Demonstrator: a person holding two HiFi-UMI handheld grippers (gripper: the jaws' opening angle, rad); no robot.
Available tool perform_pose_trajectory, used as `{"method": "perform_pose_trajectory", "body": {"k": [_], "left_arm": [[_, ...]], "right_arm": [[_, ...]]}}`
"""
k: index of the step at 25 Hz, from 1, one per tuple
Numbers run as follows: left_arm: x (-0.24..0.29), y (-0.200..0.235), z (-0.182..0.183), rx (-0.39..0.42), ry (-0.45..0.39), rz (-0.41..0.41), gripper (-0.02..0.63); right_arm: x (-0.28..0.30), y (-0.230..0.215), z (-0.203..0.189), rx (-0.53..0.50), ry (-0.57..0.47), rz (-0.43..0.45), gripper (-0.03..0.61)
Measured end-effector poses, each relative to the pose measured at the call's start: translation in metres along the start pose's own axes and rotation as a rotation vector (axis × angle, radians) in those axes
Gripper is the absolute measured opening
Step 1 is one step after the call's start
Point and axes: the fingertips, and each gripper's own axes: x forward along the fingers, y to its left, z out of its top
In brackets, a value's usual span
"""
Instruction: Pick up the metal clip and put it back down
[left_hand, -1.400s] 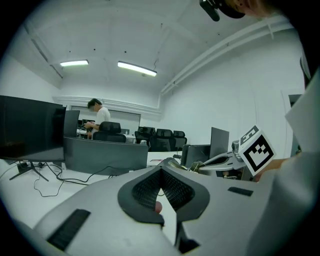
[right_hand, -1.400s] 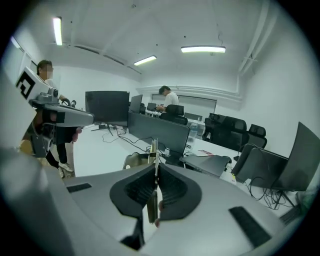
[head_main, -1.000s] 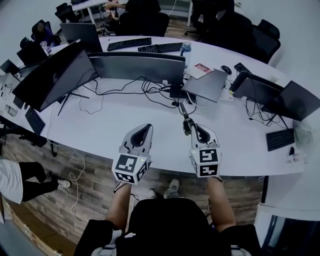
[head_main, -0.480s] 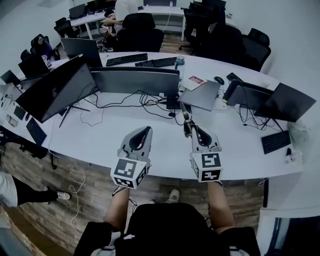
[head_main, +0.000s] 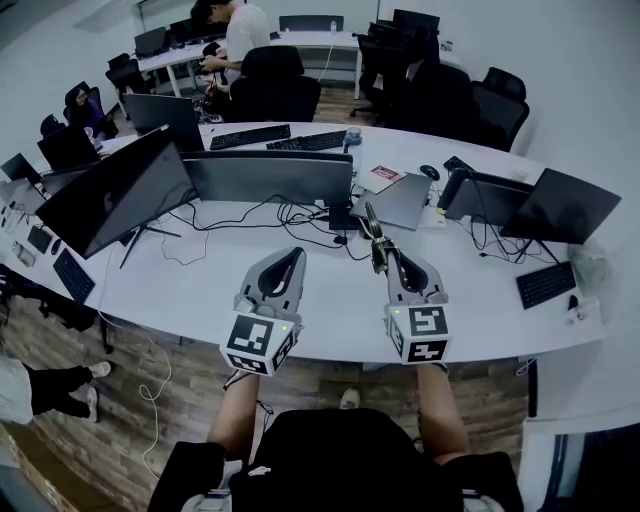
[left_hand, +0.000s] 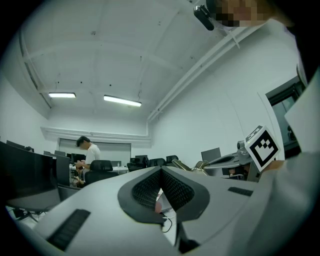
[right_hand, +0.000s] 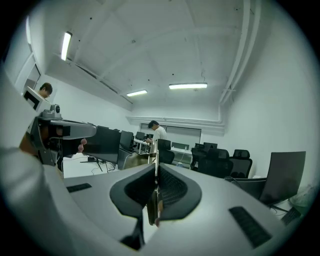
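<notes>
My right gripper (head_main: 378, 250) is shut on the metal clip (head_main: 372, 230), a thin brassy piece that sticks out past its fingertips, high above the white desk (head_main: 200, 285). In the right gripper view the clip (right_hand: 152, 202) stands as a narrow strip pinched between the pads. The left gripper view shows the clip (left_hand: 192, 165) from the side, ahead of the right gripper (left_hand: 207, 164). My left gripper (head_main: 291, 258) hangs level beside it, about a hand's width to the left. Its tips (left_hand: 160, 170) meet with nothing between them.
On the desk below stand several dark monitors (head_main: 268, 175), a closed laptop (head_main: 404, 201), keyboards (head_main: 250, 137) and tangled black cables (head_main: 300, 215). Office chairs (head_main: 275, 95) and a standing person (head_main: 240, 30) are at the back; another person's legs (head_main: 45, 385) show at the left.
Both grippers have risen together away from the desk, which now looks smaller and lower. The clip stays in the right gripper's jaws.
</notes>
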Motion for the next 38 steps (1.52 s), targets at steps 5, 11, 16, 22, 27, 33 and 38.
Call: {"method": "perform_pose_trajectory", "body": {"k": [5, 11, 16, 22, 27, 33, 38], "left_arm": [[-0.002, 0.001, 0.009, -0.003, -0.019, -0.009, 0.009], [-0.002, 0.002, 0.007, -0.015, -0.019, -0.017, 0.009], [0.0, 0.002, -0.006, -0.023, 0.003, -0.019, 0.009], [0.006, 0.002, -0.018, -0.029, 0.028, -0.017, 0.009], [0.009, 0.003, -0.036, -0.052, 0.065, -0.013, 0.009], [0.011, 0.001, -0.064, -0.058, 0.114, 0.0, 0.009], [0.015, -0.007, -0.096, -0.097, 0.175, 0.003, 0.009]], "right_arm": [[-0.005, 0.001, 0.008, -0.009, -0.019, -0.013, 0.025], [-0.004, 0.004, 0.005, -0.018, -0.002, -0.009, 0.026], [0.0, 0.007, 0.001, -0.013, 0.006, -0.004, 0.026], [0.008, 0.005, -0.012, -0.013, 0.03, 0.0, 0.026], [0.013, 0.007, -0.03, -0.005, 0.08, 0.015, 0.026], [0.022, 0.01, -0.061, -0.009, 0.134, 0.045, 0.026], [0.027, 0.012, -0.09, -0.008, 0.193, 0.081, 0.026]]}}
